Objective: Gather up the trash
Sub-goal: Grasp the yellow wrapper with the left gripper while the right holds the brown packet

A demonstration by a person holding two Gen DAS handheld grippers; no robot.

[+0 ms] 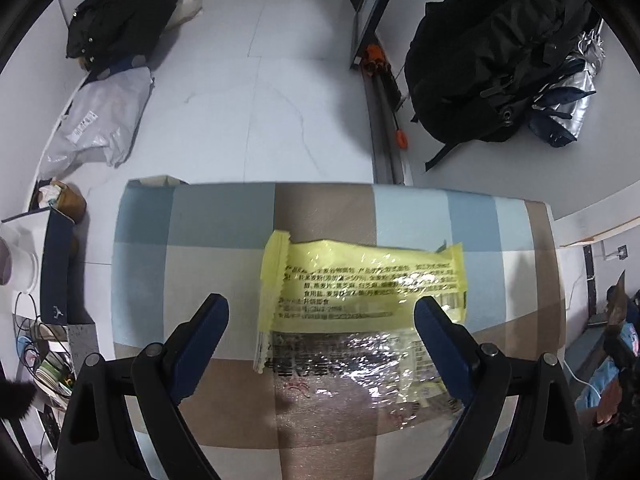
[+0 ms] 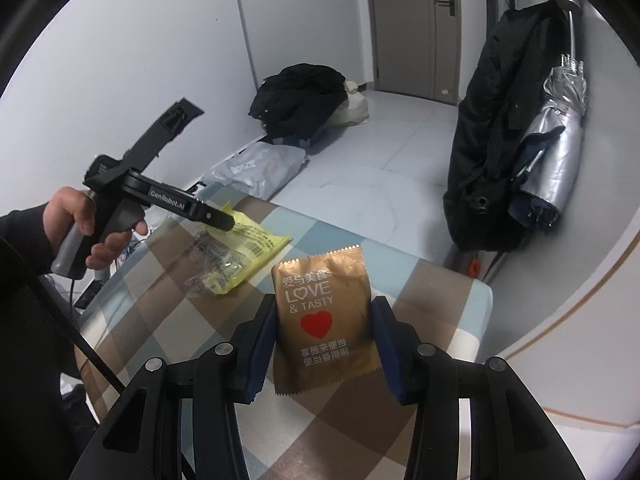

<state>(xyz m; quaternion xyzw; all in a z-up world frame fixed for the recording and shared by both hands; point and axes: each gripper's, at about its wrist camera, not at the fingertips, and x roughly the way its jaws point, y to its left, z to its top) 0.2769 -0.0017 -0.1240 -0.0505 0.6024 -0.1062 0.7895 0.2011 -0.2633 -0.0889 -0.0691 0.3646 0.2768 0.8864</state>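
Yellow wrapper, partly clear and silvery, lies flat on the checked blue-and-brown cloth; the left gripper hovers over it with both fingers spread wide, gripping nothing. Beside it on the same cloth lies a gold snack packet printed with a red heart. The right gripper brackets this packet, fingers close against its two side edges. A black coat hangs beyond.
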